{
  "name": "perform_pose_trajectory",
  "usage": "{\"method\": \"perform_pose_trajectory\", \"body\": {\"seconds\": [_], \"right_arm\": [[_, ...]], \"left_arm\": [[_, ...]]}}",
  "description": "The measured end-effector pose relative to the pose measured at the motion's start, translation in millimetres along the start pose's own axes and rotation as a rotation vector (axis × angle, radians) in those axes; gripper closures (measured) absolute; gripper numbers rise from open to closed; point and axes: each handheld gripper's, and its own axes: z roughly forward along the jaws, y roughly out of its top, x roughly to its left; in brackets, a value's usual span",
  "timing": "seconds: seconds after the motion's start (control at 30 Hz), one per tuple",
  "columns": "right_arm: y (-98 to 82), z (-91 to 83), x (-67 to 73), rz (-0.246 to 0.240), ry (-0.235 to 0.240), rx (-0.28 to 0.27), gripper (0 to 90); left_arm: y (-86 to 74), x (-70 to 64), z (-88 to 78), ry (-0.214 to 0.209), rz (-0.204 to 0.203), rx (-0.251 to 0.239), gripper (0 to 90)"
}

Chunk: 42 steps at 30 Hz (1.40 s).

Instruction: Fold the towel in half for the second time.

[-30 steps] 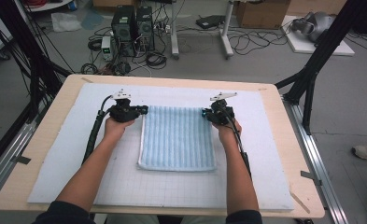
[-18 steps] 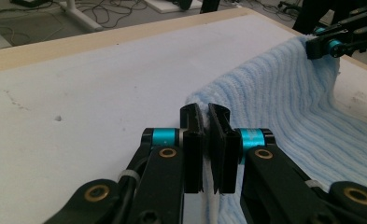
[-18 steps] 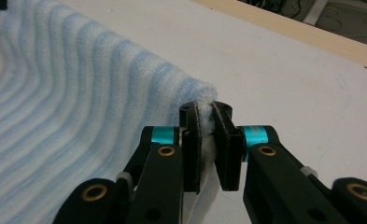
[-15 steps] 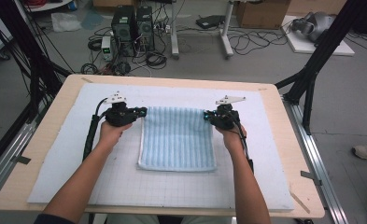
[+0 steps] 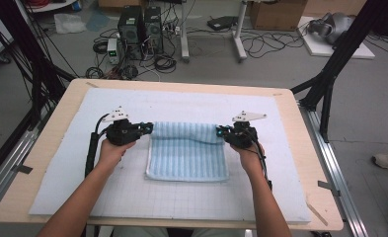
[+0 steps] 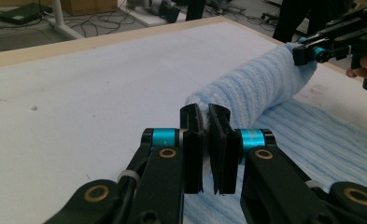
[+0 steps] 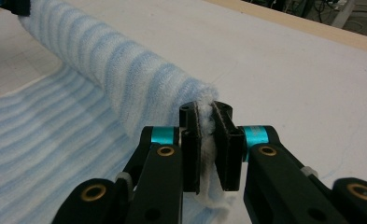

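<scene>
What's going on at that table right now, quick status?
Left gripper and right gripper both clamped on the far corners of the blue striped towel. Far edge lifted, curling toward the person. White mat ahead, nothing in the way.

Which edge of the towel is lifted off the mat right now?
The far edge of the towel: it is raised and curled over, pinched at its corners by the left gripper and right gripper. The near edge lies flat.
</scene>
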Motion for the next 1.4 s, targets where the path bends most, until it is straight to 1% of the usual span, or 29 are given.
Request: {"method": "perform_pose_trajectory", "body": {"seconds": [0.03,0.1,0.17,0.23,0.27,0.3,0.33,0.47,0.53,0.73,0.77,0.83,0.9,0.97,1.07,1.13,1.17,1.2,1.23,1.4], "right_arm": [[-1.7,-1.4,1.1,0.002,0.003,-0.003,82.5],[-3.8,-3.2,3.1,0.005,0.013,0.009,82.3],[-4.0,-5.1,5.4,-0.007,0.015,0.009,82.3],[-4.9,-7.6,7.8,-0.009,0.02,-0.006,82.3],[-5.8,-8.4,8.9,-0.012,0.02,-0.005,82.3],[-7.4,-9.0,10.0,-0.008,0.026,-0.004,82.3],[-9.1,-9.3,10.7,-0.015,0.027,-0.008,82.3],[-18.0,-13.8,15.4,-0.016,0.036,-0.006,82.0],[-23.0,-16.9,18.1,-0.016,0.041,-0.009,81.8],[-36.2,-27.2,29.4,-0.026,0.053,-0.024,81.6],[-38.3,-29.0,31.0,-0.031,0.056,-0.027,81.6],[-42.8,-32.3,34.3,-0.027,0.06,-0.029,81.6],[-47.6,-35.2,36.2,-0.03,0.066,-0.037,81.6],[-51.7,-38.4,38.9,-0.025,0.069,-0.033,81.6],[-56.1,-42.5,42.6,-0.035,0.075,-0.032,81.6],[-57.8,-45.4,45.4,-0.047,0.075,-0.031,81.5],[-58.8,-47.0,46.9,-0.044,0.077,-0.025,81.5],[-60.0,-48.1,47.5,-0.044,0.085,-0.032,81.5],[-61.2,-49.5,49.3,-0.039,0.085,-0.029,81.5],[-65.3,-53.1,54.8,-0.056,0.093,-0.024,81.1]], "left_arm": [[-1.4,-1.2,-0.9,-0.001,0.001,0.008,84.0],[-5.1,-4.2,-3.2,-0.002,0.006,0.002,84.0],[-8.9,-6.9,-5.6,-0.004,0.007,0.004,83.9],[-12.7,-9.0,-7.6,-0.007,0.003,0.004,83.8],[-13.7,-9.7,-8.7,-0.01,0.003,0.013,83.8],[-15.0,-11.0,-9.7,-0.008,0.009,0.007,83.7],[-16.3,-12.4,-10.7,-0.013,0.006,0.004,83.7],[-22.2,-18.6,-13.3,-0.027,0.018,0.012,83.5],[-25.9,-21.3,-15.0,-0.031,0.018,0.011,83.5],[-35.3,-29.9,-21.9,-0.051,0.009,0.013,83.5],[-36.5,-31.5,-23.5,-0.054,0.015,0.016,83.5],[-39.2,-35.6,-26.5,-0.063,0.015,0.016,83.5],[-42.1,-39.8,-29.3,-0.071,0.021,0.025,83.5],[-45.4,-43.1,-31.4,-0.076,0.024,0.034,83.5],[-49.2,-47.1,-34.5,-0.077,0.029,0.045,83.5],[-51.6,-50.5,-37.2,-0.084,0.032,0.044,83.5],[-52.7,-51.9,-38.7,-0.086,0.034,0.047,83.5],[-53.9,-53.4,-39.9,-0.088,0.03,0.048,83.5],[-55.1,-54.3,-41.2,-0.09,0.034,0.053,83.5],[-59.1,-57.5,-45.9,-0.099,0.033,0.062,83.5]]}}
